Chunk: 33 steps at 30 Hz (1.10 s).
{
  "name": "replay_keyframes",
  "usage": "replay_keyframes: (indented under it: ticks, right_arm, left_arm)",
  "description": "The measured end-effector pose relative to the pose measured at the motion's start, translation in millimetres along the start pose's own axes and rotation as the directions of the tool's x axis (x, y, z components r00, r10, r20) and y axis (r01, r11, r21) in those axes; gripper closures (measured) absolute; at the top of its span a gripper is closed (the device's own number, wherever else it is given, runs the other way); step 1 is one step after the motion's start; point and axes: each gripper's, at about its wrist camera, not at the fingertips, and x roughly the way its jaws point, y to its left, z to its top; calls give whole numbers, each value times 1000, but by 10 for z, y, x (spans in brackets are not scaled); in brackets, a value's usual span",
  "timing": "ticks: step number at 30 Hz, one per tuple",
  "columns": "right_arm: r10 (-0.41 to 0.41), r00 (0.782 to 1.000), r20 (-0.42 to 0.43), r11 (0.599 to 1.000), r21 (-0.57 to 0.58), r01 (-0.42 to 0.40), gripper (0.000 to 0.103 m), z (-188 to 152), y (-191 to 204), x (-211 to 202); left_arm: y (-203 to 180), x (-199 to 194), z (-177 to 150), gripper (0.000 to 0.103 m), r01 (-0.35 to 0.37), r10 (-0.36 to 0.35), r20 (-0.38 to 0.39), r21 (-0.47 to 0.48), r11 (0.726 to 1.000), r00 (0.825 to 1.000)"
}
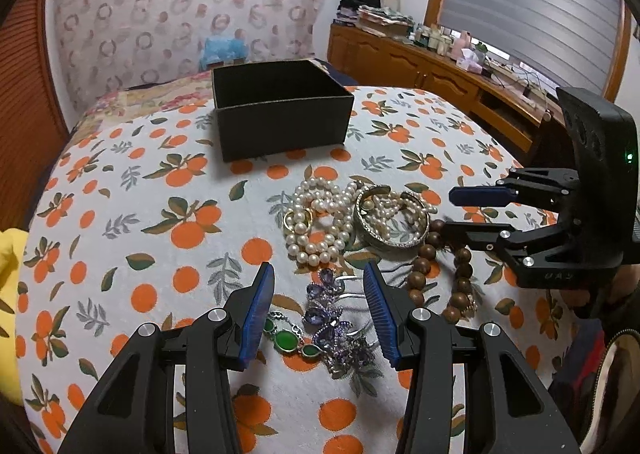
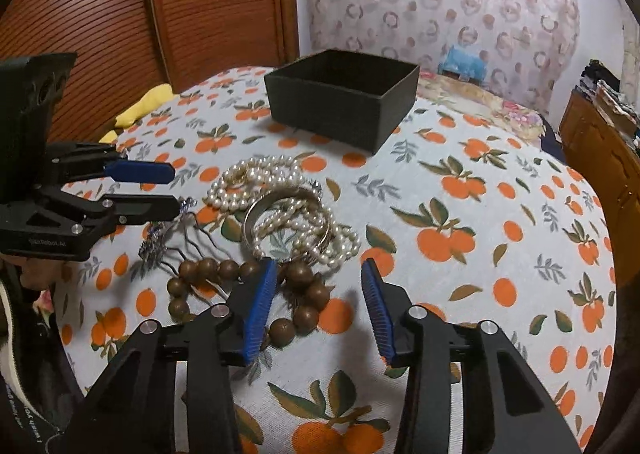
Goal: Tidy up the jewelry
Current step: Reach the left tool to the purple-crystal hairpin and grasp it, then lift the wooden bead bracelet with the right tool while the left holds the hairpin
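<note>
The orange-print tablecloth (image 1: 120,182) carries everything. A black open box (image 1: 280,110) sits at twelve o'clock from the left gripper (image 1: 320,294), well beyond the jewelry heap. That gripper's jaws are spread wide and hold nothing; the purple rhinestone hair comb (image 1: 332,318) lies between them, the green stone bracelet (image 1: 290,338) just beside its left pad. The pearl necklace (image 1: 320,222) and metal bangle (image 1: 392,222) lie at twelve. The right gripper (image 2: 320,294) (equally wide, empty) hovers over the wooden bead bracelet (image 2: 296,294), whose beads lie at eleven o'clock.
</note>
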Motion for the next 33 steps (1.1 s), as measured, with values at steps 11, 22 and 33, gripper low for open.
replay_keyframes:
  ticks: [11, 22, 33]
  right_arm:
    - [-32, 999, -38, 999, 3, 32, 73, -52, -67, 56]
    - [-32, 999, -19, 999, 23, 32, 73, -80, -108, 72]
    - [-32, 999, -20, 999, 21, 33, 73, -82, -106, 75]
  left_arm:
    - [-31, 58, -60, 59, 8, -7, -27, 5, 1000, 1000]
    - [-87, 113, -94, 62, 26, -25, -46, 17, 1000, 999]
    - [-5, 114, -71, 85, 29, -29, -30, -16, 999, 999]
